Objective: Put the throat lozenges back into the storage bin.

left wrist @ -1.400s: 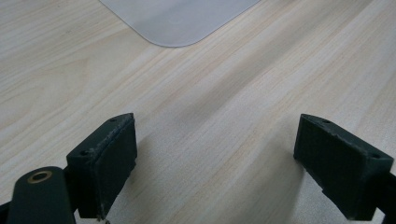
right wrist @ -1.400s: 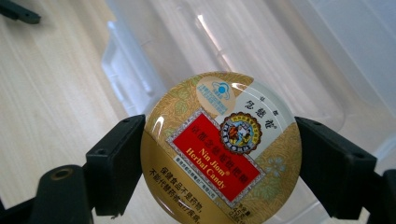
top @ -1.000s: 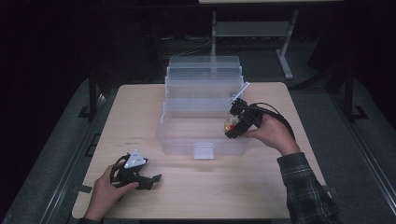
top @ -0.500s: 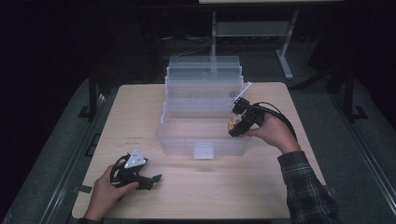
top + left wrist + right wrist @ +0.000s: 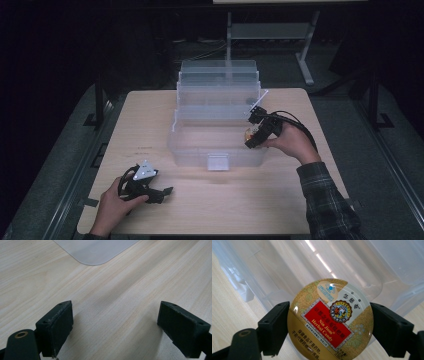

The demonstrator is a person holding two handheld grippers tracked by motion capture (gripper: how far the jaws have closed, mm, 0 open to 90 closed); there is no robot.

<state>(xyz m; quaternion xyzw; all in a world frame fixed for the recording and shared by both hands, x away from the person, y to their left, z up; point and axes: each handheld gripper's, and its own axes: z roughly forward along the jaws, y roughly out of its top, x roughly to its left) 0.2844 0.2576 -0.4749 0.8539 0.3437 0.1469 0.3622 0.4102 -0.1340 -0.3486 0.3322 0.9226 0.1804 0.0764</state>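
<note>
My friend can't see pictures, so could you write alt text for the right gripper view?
A round gold candy tin with a red label reading "Nin Jiom Herbal Candy" is clamped between two black jaws. Behind it is a clear plastic box, with pale wooden table at the left.

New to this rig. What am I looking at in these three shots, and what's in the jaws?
No robot arm: a person holds a two-jaw gripper in each hand. The high view looks down on a wooden table with a clear plastic tiered organizer box, open. Each of the other two views rides on one gripper, looking along its black jaws. The left gripper rests open and empty near the table's front. The right gripper grips a round gold tin, labelled Nin Jiom Herbal Candy, at the box's right side.
</note>
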